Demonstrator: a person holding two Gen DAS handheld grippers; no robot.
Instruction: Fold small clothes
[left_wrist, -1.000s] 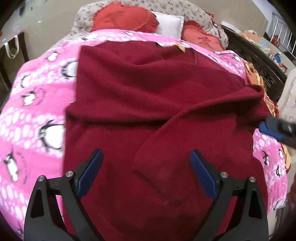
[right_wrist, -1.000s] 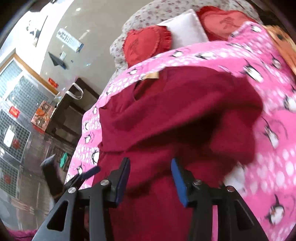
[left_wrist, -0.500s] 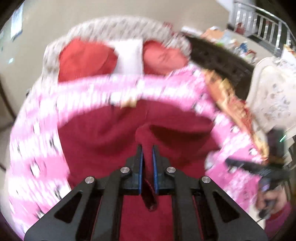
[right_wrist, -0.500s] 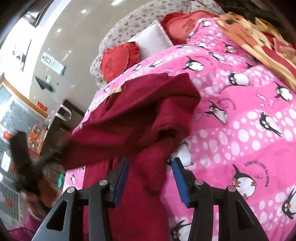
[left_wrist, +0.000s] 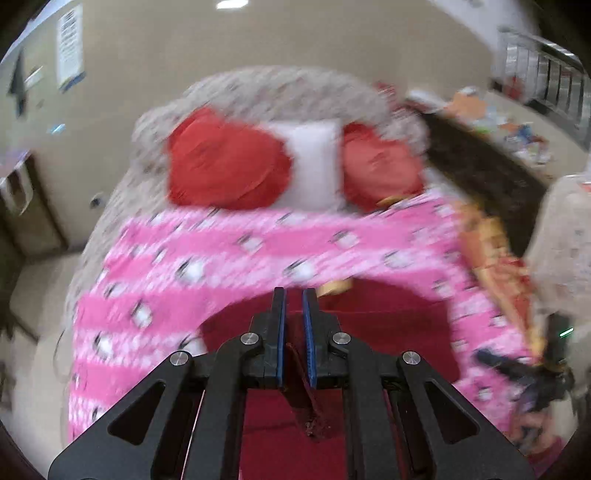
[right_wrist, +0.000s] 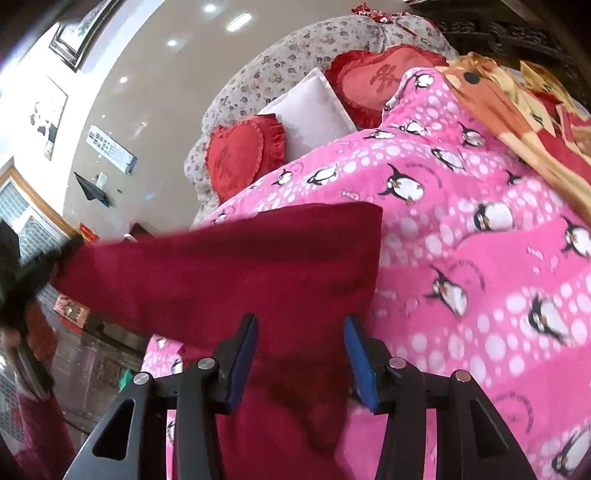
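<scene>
- The dark red garment (right_wrist: 236, 273) is half off the bed: in the right wrist view one edge is pulled taut and lifted toward the left of the picture, with the rest trailing down over the pink penguin blanket (right_wrist: 480, 258).
- In the left wrist view I see it below my tool, a red mass (left_wrist: 388, 325) on the near part of the blanket, with a thin strip of cloth running up between the blue pads.
- Progress, as I judge it: a fold is under way, not finished. The lifted edge has not been laid down, and no neat folded shape shows yet. Carrying that edge across, setting it down and smoothing it remain, and probably further folds.
- My left gripper (left_wrist: 293, 317) has its jaws pressed together on that strip of the garment, so I read it as clamped on the cloth and bearing the raised edge.
- My right gripper (right_wrist: 301, 354) has its jaws standing partly apart. Red cloth lies in the gap and below it, but I cannot see the pads pressing on it, so I count it as holding nothing.
- Beyond the garment: two red heart cushions (right_wrist: 240, 155) and a white pillow (right_wrist: 310, 107) sit at the head of the bed, against a flowered headboard (right_wrist: 295, 48).
- An orange patterned blanket (right_wrist: 517, 110) lies along the far right side.
</scene>
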